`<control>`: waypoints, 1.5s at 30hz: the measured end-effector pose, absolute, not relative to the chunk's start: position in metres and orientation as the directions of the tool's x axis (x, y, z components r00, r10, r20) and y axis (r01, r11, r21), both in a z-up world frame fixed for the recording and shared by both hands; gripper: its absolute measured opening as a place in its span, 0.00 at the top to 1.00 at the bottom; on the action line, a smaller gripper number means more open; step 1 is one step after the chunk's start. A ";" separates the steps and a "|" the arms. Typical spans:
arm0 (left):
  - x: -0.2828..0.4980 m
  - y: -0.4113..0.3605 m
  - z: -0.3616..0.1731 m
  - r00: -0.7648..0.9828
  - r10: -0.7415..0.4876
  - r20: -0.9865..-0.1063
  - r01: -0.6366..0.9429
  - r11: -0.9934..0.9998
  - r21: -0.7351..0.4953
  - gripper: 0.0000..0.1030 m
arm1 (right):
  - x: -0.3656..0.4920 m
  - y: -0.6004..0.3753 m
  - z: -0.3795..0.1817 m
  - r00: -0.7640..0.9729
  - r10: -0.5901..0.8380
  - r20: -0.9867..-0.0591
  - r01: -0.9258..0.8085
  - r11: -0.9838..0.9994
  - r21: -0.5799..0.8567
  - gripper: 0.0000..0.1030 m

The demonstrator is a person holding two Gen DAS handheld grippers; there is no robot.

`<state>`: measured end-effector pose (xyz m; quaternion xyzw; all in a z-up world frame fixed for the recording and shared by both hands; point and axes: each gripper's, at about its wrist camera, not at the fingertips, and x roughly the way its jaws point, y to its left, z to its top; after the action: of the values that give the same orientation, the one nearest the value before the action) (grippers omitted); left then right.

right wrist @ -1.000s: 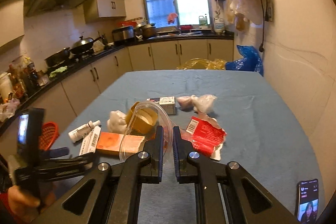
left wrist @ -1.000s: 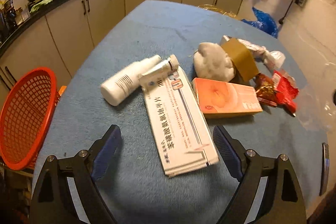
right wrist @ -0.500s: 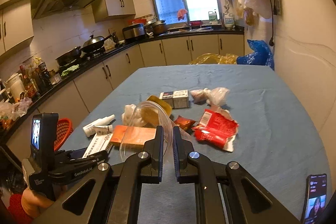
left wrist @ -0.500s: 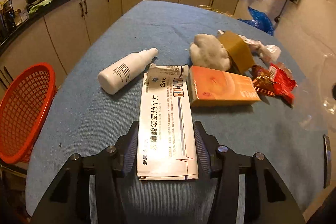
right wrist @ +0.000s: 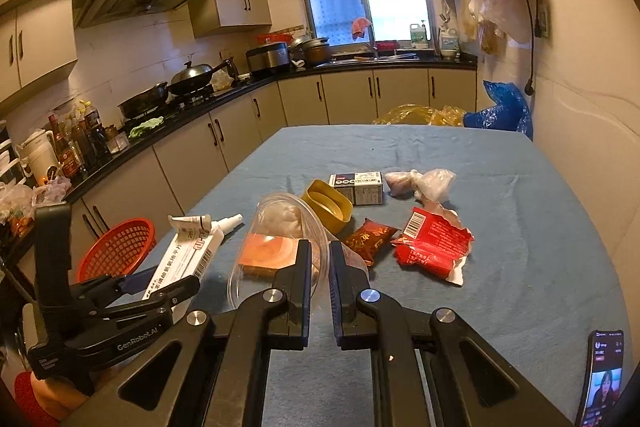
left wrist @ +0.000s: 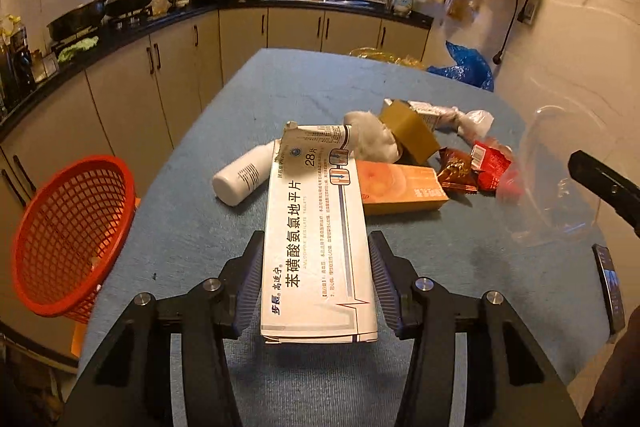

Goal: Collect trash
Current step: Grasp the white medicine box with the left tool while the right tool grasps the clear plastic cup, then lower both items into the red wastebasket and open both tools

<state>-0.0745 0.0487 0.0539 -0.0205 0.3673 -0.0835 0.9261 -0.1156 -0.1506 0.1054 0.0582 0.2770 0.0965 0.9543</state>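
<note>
My left gripper (left wrist: 316,267) is shut on a long white medicine box (left wrist: 318,239) and holds it lifted above the blue table (left wrist: 192,227); the box also shows in the right wrist view (right wrist: 180,255). My right gripper (right wrist: 320,259) is shut on the rim of a clear plastic cup (right wrist: 280,239), which also shows in the left wrist view (left wrist: 560,179). On the table lie a white spray bottle (left wrist: 240,179), an orange box (left wrist: 400,193), a white wad (left wrist: 372,141), a brown tape roll (left wrist: 412,131), red wrappers (right wrist: 432,247) and a small carton (right wrist: 358,187).
A red mesh basket (left wrist: 68,235) stands off the table's left edge. A phone (right wrist: 602,375) lies at the table's near right. A knotted plastic bag (right wrist: 424,183) lies behind the wrappers. Kitchen cabinets run along the left and back.
My left gripper closed on the white medicine box and lifted it off the table, tilting its far end up. My right gripper kept its hold on the cup and rose slightly.
</note>
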 end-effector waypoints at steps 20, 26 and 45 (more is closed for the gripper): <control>-0.093 0.071 0.073 0.767 -0.138 -0.627 0.117 0.990 -0.076 0.52 | -0.117 -0.126 0.108 0.803 0.270 -0.531 -0.209 0.963 0.172 0.91; -0.094 0.077 0.073 0.772 -0.135 -0.622 0.107 0.991 -0.083 0.52 | -0.115 -0.117 0.108 0.795 0.281 -0.537 -0.225 0.960 0.169 0.91; -0.097 0.123 0.076 0.790 -0.093 -0.606 0.025 0.993 -0.119 0.52 | -0.095 -0.072 0.103 0.738 0.356 -0.573 -0.311 0.933 0.178 0.91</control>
<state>-0.0968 0.1228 0.0757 -0.0526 0.3226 -0.0313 0.9446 -0.0955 -0.0715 0.1031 0.0354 0.3143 0.1789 0.9316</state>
